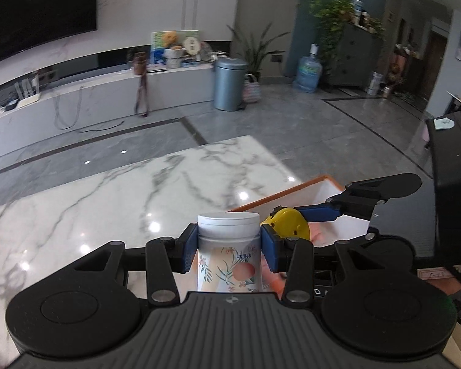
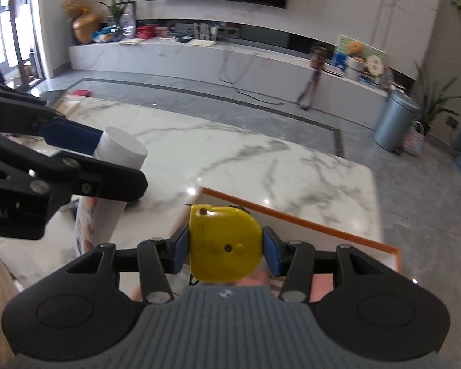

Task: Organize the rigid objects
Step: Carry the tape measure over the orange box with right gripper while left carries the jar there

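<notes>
My left gripper is shut on a white-capped bottle with a flower and peach label, held upright just under its cap above the marble table. My right gripper is shut on a yellow tape measure, its blue pads pressing both sides. In the left wrist view the tape measure and a blue finger of the right gripper show just right of the bottle. The right wrist view has the left gripper with the bottle at the left. An orange-rimmed white box lies below the tape measure.
Beyond the table's far edge the grey tiled floor begins. A metal bin, a water jug, plants and a long low TV cabinet stand far off. A black chair or case sits at the right.
</notes>
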`<control>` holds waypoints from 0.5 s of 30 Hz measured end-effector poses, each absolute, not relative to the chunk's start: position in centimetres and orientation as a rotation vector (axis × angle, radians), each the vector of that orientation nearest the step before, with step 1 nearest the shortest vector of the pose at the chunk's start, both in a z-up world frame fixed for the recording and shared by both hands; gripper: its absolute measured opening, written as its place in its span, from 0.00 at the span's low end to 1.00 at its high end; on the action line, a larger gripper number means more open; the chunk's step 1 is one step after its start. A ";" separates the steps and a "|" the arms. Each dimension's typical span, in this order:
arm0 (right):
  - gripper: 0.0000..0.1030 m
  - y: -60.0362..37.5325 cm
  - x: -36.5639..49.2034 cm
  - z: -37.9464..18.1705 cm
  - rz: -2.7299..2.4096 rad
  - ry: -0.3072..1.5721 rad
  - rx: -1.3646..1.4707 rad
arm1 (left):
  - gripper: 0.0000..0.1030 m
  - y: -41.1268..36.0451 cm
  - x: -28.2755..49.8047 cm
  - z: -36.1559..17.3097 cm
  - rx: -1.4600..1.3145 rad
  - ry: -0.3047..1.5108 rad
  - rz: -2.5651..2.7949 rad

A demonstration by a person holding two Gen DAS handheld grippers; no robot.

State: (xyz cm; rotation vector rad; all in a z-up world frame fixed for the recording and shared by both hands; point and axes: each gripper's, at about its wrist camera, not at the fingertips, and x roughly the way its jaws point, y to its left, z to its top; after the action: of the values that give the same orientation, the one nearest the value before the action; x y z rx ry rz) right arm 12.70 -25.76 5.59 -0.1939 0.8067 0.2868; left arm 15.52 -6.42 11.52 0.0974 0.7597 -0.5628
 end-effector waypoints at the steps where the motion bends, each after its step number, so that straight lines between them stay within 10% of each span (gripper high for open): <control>1: 0.49 -26.6 12.7 5.4 0.270 0.814 -0.197 | 0.48 -7.2 15.5 11.5 0.105 0.760 -0.577; 15: 0.49 -34.2 12.3 -1.1 0.152 0.979 -0.145 | 0.48 -17.2 14.9 5.0 0.420 0.826 -0.817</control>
State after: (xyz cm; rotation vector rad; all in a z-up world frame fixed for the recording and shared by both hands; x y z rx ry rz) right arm 12.34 -34.24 -1.08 -0.1447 0.9787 0.1516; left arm 14.92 -17.18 5.02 0.4198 0.8260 -0.8172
